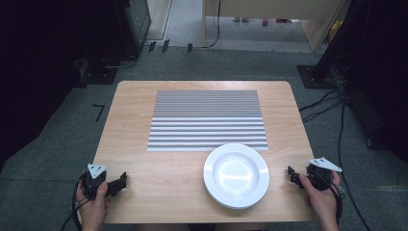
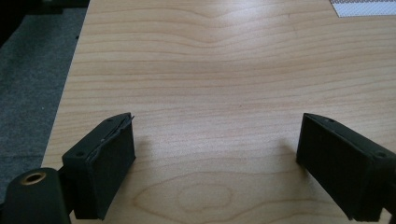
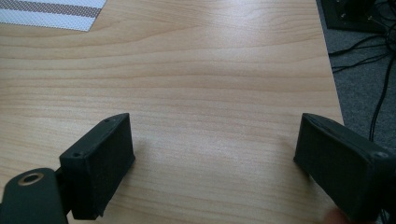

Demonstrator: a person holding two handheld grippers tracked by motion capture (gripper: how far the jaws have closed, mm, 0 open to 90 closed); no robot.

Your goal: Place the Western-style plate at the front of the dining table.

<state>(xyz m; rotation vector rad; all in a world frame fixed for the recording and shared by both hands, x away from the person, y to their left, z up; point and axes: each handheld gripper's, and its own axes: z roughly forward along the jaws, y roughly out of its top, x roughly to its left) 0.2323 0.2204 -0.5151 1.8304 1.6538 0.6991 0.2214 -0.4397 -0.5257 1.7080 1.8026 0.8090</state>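
Resting at the counter's (image 1: 144, 103) 7 and 5 o'clock corners, the left gripper (image 1: 118, 184) and right gripper (image 1: 293, 175) spread their fingers wide on nothing. The white plate (image 1: 235, 175) overlaps the striped mat's (image 1: 207, 120) near edge; each gripper view catches a mat corner beyond bare wood.

plate (image 1: 235, 175) on table (image 1: 159, 173) between left gripper (image 1: 121, 182) and right gripper (image 1: 291, 174), nearer right; placemat (image 1: 207, 120) beyond it.
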